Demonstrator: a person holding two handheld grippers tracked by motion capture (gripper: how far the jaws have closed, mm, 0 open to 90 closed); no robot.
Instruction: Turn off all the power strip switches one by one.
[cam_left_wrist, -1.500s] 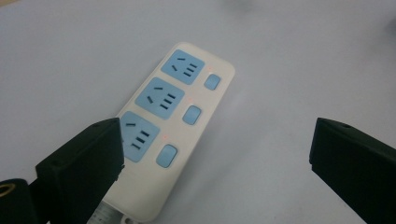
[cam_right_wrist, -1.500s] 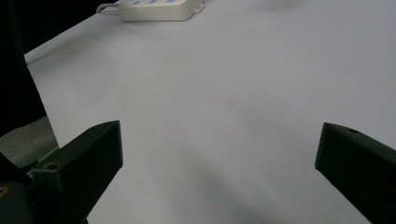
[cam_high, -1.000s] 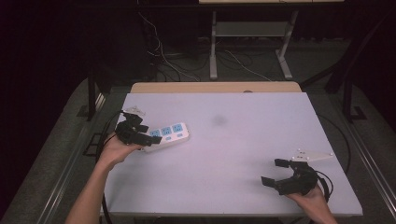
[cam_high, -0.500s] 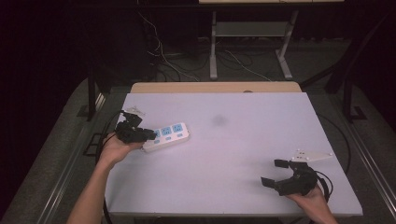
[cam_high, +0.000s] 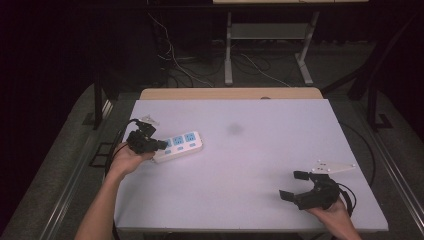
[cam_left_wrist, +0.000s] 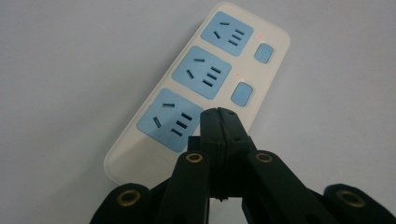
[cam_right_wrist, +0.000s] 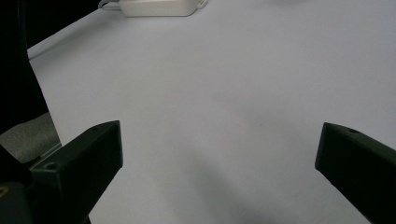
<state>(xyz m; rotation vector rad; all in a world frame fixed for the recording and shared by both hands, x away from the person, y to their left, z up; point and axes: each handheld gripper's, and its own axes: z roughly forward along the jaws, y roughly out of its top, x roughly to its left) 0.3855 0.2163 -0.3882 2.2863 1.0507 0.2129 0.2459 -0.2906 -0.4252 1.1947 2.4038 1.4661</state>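
A white power strip (cam_high: 182, 144) with three blue sockets lies on the left part of the white table (cam_high: 250, 165). In the left gripper view the power strip (cam_left_wrist: 201, 74) shows two blue switches. My left gripper (cam_high: 162, 145) is shut with nothing between its jaws, which have just been closing. Its joined tips (cam_left_wrist: 218, 114) sit over the strip's edge beside the nearest socket; I cannot tell whether they touch it. My right gripper (cam_high: 291, 185) stands open near the table's front right, holding nothing. From there, the right gripper (cam_right_wrist: 219, 133) faces bare tabletop, the power strip (cam_right_wrist: 159, 7) far off.
A wooden board (cam_high: 230, 93) runs along the table's far edge. Behind it stand metal frame legs (cam_high: 228, 55) with loose cables (cam_high: 175, 60) on the dark floor. A cable (cam_high: 367, 150) trails off the table's right side.
The left gripper's jaws have come together at the strip's left end, with the hand barely shifting. The right hand and its gripper have stayed put.
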